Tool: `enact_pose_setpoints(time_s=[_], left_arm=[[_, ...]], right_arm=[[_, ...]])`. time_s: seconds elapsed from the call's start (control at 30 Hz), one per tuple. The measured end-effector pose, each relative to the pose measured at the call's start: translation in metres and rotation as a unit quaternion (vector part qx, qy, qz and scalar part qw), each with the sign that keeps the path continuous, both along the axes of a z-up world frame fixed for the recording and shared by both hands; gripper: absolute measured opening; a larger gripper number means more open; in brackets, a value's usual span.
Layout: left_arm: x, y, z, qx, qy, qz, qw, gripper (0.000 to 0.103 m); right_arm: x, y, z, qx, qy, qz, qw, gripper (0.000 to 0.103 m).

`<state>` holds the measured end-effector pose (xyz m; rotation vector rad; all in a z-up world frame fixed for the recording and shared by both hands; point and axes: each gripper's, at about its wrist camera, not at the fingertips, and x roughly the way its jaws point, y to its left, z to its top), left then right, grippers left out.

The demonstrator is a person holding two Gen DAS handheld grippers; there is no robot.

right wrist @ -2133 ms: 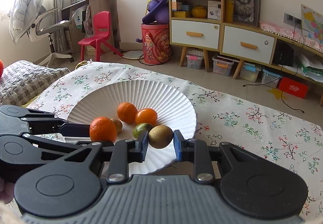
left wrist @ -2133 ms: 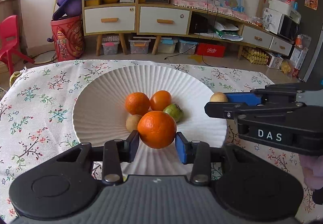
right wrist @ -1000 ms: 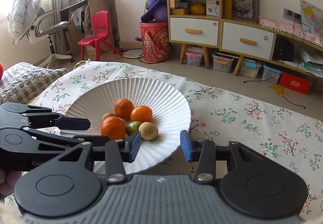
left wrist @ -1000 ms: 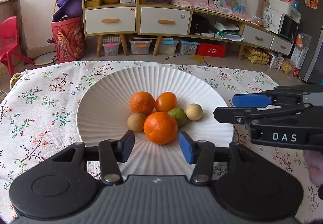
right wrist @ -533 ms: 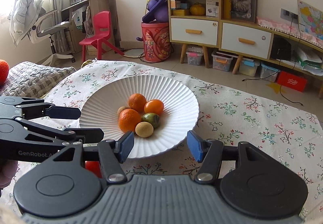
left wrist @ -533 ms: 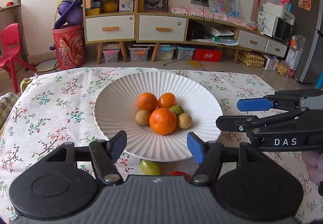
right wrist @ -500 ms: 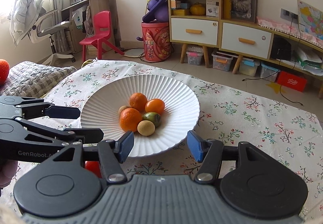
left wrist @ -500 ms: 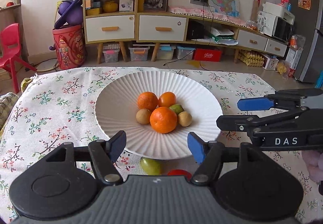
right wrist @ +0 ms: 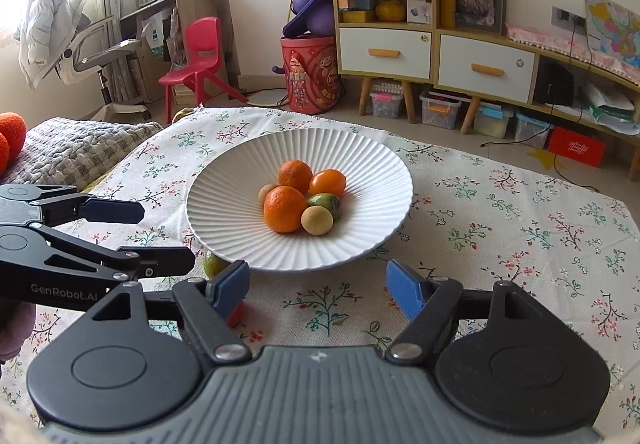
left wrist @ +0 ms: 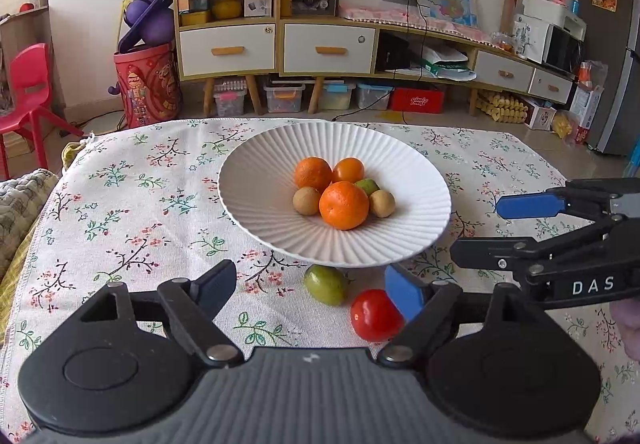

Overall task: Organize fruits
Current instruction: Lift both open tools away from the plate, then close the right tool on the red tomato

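A white ribbed plate [left wrist: 260, 196] [right wrist: 224, 212] holds a large orange [left wrist: 343, 205] [right wrist: 284, 214], a second orange [left wrist: 313, 174], a small orange fruit [left wrist: 349, 170], a green fruit [left wrist: 367, 186] and two tan fruits [left wrist: 306, 201] [right wrist: 317, 220]. In front of the plate, a green fruit [left wrist: 326, 284] [right wrist: 215, 264] and a red fruit [left wrist: 376, 314] lie on the cloth. My left gripper [left wrist: 310, 276] [right wrist: 164, 236] hovers over those two, jaws opening, pads touching nothing. My right gripper [right wrist: 316, 278] [left wrist: 476, 228] is also opening, with only cloth between its fingers.
The floral tablecloth [left wrist: 132, 212] covers the table, and its far edge runs just behind the plate. A grey knitted blanket [right wrist: 80, 148] and orange balls [right wrist: 12, 132] lie to the left. A red chair [right wrist: 196, 56] and cabinets [left wrist: 276, 44] stand beyond.
Both grippers have let go of their fruit, drawn back from the plate and spread their jaws. The large orange and a tan fruit now rest in the plate. The green and red fruits came into view.
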<state>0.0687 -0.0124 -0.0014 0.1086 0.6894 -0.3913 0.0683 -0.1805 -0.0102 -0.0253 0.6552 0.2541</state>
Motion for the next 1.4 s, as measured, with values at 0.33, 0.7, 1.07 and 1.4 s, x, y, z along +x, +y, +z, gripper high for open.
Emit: enact_pose_setpoints(time_s=[0.33,0.7,1.07,1.4], left_arm=[[-0.012,0.017,-0.009,0.023,0.001,0.023,0.9995,0.091],[-0.015,0.035,-0.018,0.045,0.024,0.050,0.9974,0.092],[-0.009,0.042,-0.027,0.061,0.049,0.064,0.9949,0.092],[-0.003,0.047,-0.031,0.063,0.058,0.072,0.9937,0.092]], right_arm=[[-0.011,0.005,-0.007,0.002,0.007,-0.015,1.000,0.093],[-0.015,0.018,-0.023,-0.001,0.022,-0.009,1.000,0.097],[-0.012,0.040,-0.037,-0.006,0.041,0.035,0.999,0.076],[-0.002,0.053,-0.036,0.002,0.044,0.067,0.997,0.041]])
